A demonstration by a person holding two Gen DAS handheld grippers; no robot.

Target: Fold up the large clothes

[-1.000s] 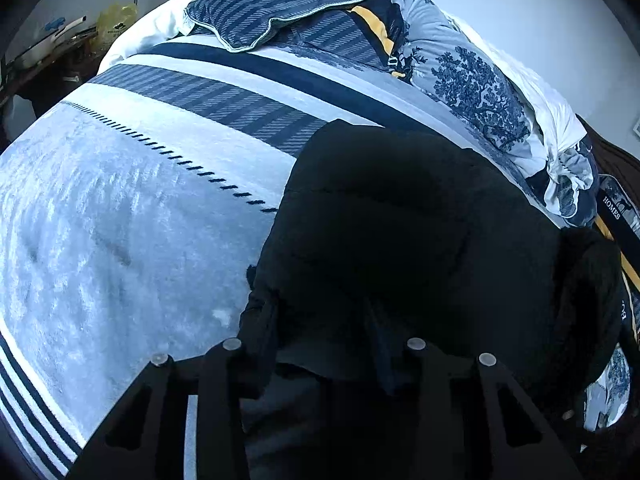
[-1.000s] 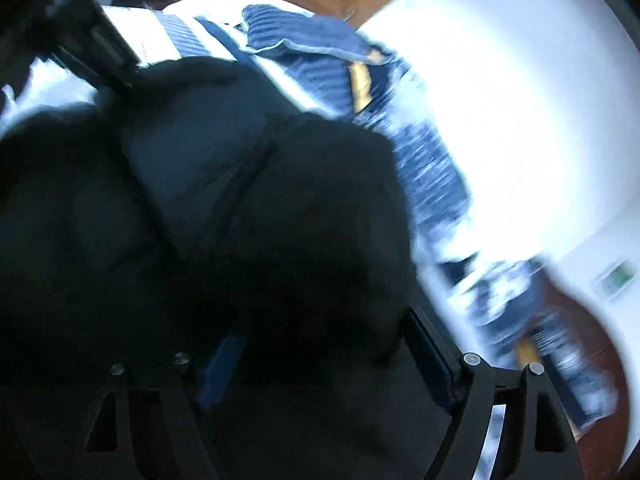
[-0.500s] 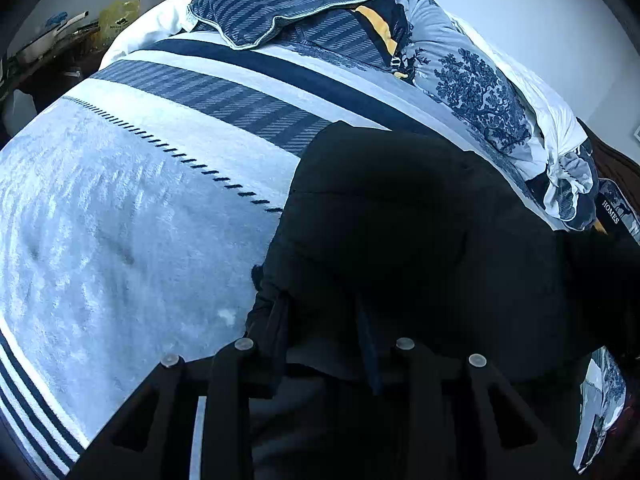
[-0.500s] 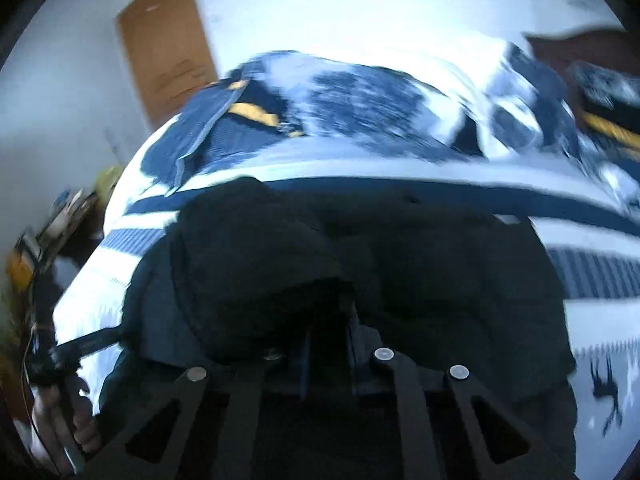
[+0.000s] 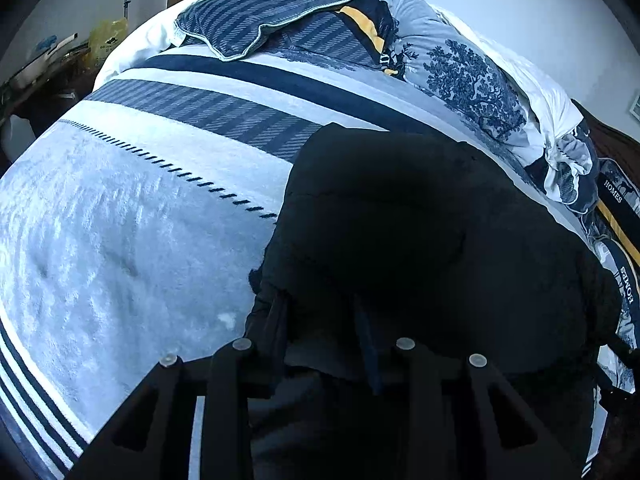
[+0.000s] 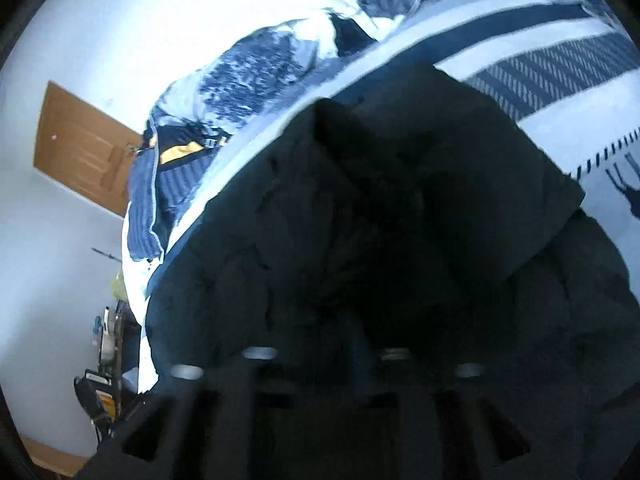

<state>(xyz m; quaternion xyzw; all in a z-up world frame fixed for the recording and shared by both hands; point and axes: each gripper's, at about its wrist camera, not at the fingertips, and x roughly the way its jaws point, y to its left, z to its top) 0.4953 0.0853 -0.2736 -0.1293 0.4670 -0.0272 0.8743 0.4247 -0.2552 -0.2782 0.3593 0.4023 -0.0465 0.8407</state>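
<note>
Left wrist: hand-held gripper (image 5: 320, 320) seemingly pinching jacket (image 5: 420, 232).

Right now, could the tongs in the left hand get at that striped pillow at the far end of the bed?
Probably not as things stand. The left tongs are clamped on the near edge of the black jacket, and the striped pillow lies far up the bed, beyond the jacket.
</note>
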